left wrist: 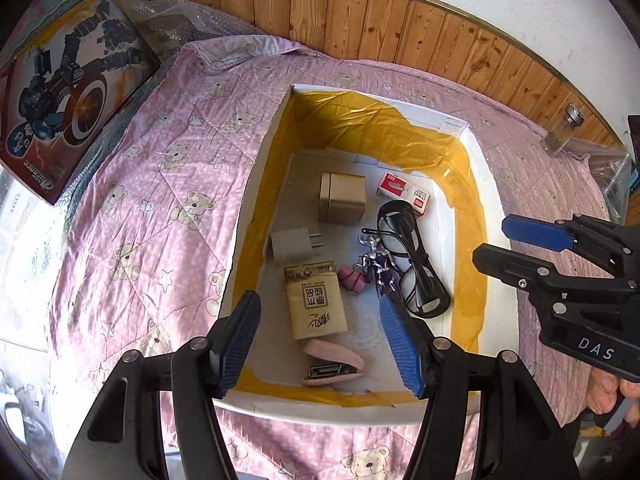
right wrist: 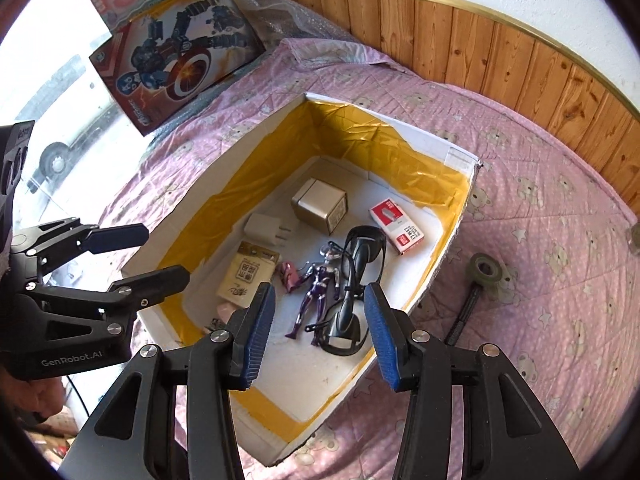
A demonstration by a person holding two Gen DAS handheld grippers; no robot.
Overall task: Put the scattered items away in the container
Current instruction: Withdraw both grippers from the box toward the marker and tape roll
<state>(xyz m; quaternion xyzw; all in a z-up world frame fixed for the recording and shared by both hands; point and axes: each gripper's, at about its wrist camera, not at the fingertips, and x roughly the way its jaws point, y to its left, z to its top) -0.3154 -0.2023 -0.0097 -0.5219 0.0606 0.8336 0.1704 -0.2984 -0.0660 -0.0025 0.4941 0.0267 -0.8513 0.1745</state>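
Both grippers empty, fingers spread apart, hovering over the near end of the white cardboard box with yellow tape lining, which sits on a bed with a pink teddy-bear quilt.

Left gripper: over the box's near edge, nothing between the blue-padded fingers. Right gripper: same, over the box's right near corner, gap clear.

In the box, all on the white floor:
- gold-beige cube box, far end
- red-and-white small staples carton, far right corner
- white plug charger, left of centre
- beige tissue pack with printed characters, just near side of the charger
- small pink eraser-like piece, between tissue pack and figure
- purple-silver toy figure, lying flat, touching the glasses
- black-framed glasses, along the right wall
- pink stapler, near end, mostly hidden in right wrist view

Still outside on the quilt, right of the box: grey-green tape roll and, just beside it, a thin black rod-shaped tool. Clear glass jar with metal lid stands by the wood-panelled wall.

Toy box with robot artwork leans at far left.
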